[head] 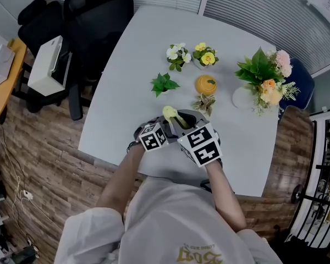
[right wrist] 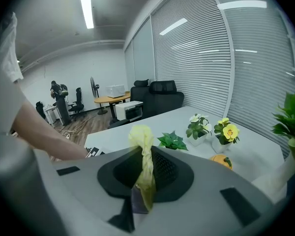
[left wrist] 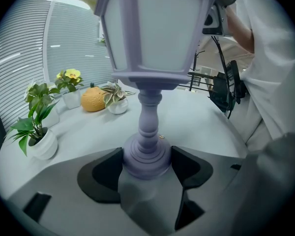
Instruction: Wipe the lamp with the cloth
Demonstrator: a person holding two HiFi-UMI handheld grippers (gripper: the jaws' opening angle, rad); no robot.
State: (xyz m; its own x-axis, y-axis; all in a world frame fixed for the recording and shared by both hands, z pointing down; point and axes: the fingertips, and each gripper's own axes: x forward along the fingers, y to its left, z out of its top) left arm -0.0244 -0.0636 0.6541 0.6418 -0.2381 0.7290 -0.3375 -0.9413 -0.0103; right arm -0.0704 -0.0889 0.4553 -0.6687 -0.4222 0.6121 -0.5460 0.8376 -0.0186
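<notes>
Left gripper (left wrist: 146,165) clamped on the round foot of the upright lamp (left wrist: 152,43), which stands at the near edge of the table (head: 126,81); just right, right gripper (right wrist: 146,178) pinching the yellow cloth (right wrist: 141,136) beside the lamp's top, above its vertical stem.

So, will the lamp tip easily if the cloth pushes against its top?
Probably yes: the lamp carries a wide lantern head on a thin stem over a small round base, so a push up high could tip it. That is less likely now, as the left gripper clasps that base. The cloth looks soft, bunched in the right gripper, so it likely pushes gently.
</notes>
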